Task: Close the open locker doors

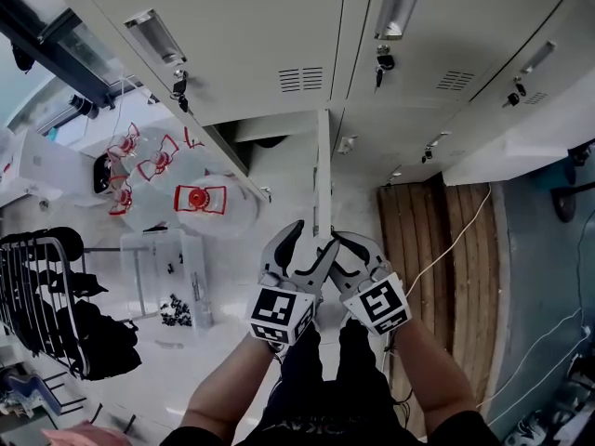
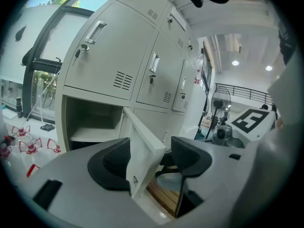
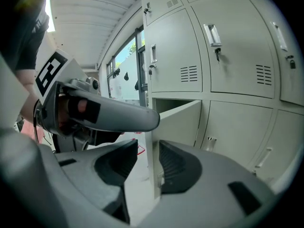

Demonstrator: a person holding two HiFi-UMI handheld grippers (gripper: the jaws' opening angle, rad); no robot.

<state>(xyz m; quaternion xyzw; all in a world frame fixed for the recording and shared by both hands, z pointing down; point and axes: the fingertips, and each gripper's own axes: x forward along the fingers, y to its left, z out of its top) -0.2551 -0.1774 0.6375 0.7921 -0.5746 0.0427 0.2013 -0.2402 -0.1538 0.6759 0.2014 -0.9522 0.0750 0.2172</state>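
White locker door (image 1: 323, 156) edge loose between parted jaws of left claw (image 2: 151, 158) and right claw (image 3: 148, 163), both down-tilted

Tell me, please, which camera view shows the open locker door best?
The left gripper view: the open locker door shows its face and free edge, swung out from its open compartment. The right gripper view shows the door steeply foreshortened; in the head view it is only a thin edge-on strip.
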